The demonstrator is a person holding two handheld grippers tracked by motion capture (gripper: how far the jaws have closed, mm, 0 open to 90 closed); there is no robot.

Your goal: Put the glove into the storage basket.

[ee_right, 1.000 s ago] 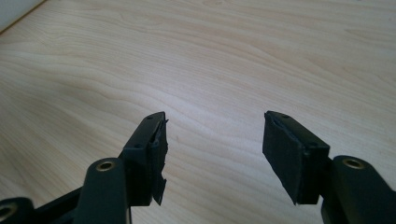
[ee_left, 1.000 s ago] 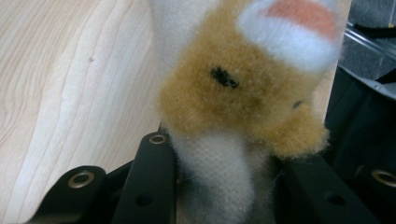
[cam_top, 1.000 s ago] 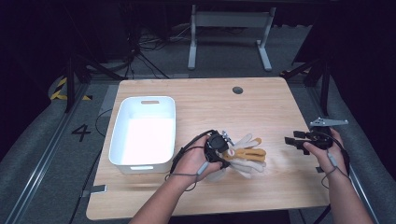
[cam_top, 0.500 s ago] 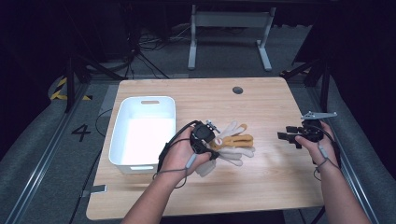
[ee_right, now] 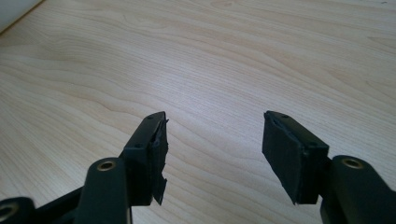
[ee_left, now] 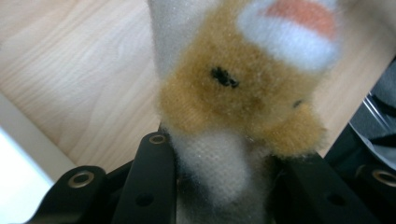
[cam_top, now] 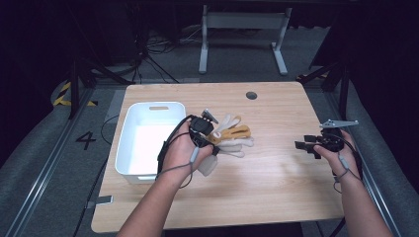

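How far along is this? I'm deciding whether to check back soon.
Done: the left gripper is shut on the plush toy, which looks raised off the table. In hand: it is held beside the white bin. Left: the toy is not yet in the bin, probably its destination. The right gripper hovers open, holding nothing.

left gripper and plush toy carried toward bin

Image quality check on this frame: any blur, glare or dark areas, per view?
High view: table evenly lit, surroundings nearly black, white bin interior blown out. Left gripper view: plush toy close to the lens and soft, its top blurred. Right gripper view: wood grain sharp, jaws of the right gripper in focus, no glare.
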